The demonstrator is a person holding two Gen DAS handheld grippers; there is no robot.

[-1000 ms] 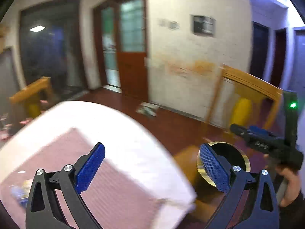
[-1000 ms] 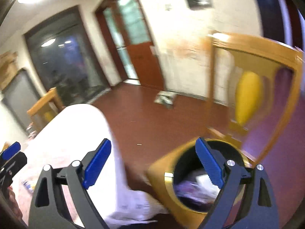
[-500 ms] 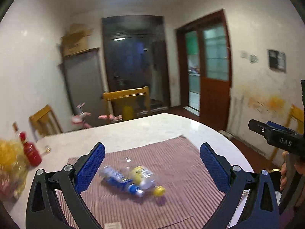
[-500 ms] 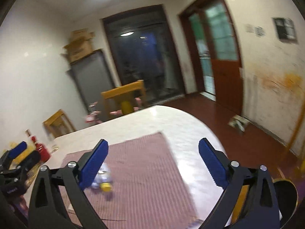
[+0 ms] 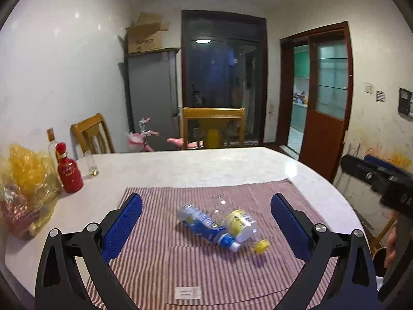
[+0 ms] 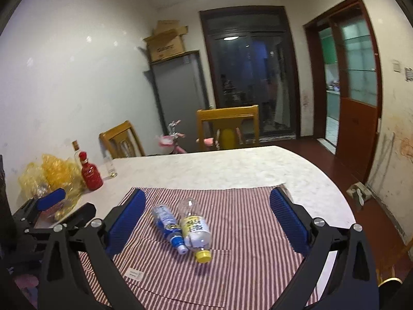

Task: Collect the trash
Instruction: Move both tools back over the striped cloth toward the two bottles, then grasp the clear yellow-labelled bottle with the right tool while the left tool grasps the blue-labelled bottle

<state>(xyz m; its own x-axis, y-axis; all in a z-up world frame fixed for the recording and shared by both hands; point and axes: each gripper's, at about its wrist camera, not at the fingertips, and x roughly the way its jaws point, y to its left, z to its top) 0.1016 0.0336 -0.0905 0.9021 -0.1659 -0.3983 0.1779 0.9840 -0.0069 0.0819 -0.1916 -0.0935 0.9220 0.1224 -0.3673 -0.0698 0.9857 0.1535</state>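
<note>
Two empty plastic bottles lie side by side on a red-and-white striped cloth (image 5: 232, 271) on the white table. One has a blue label and blue cap (image 5: 204, 226) (image 6: 166, 223). The other has a yellow label and yellow cap (image 5: 241, 226) (image 6: 196, 230). My left gripper (image 5: 206, 224) is open and empty, held above the cloth in front of the bottles. My right gripper (image 6: 207, 219) is open and empty, also above the cloth facing the bottles. The left gripper shows at the left edge of the right wrist view (image 6: 50, 197).
A red bottle (image 5: 69, 170), a clear bottle (image 5: 52, 143), a glass (image 5: 90, 164) and a yellow plastic bag (image 5: 24, 188) stand at the table's left. Wooden chairs (image 5: 213, 126) stand behind the table. A gold bin rim (image 6: 391, 281) shows low right. The table edge (image 6: 343, 206) curves away on the right.
Both grippers have swung from the bin and floor on the right back to the table. The two bottles on the striped cloth have come into view ahead of both.
</note>
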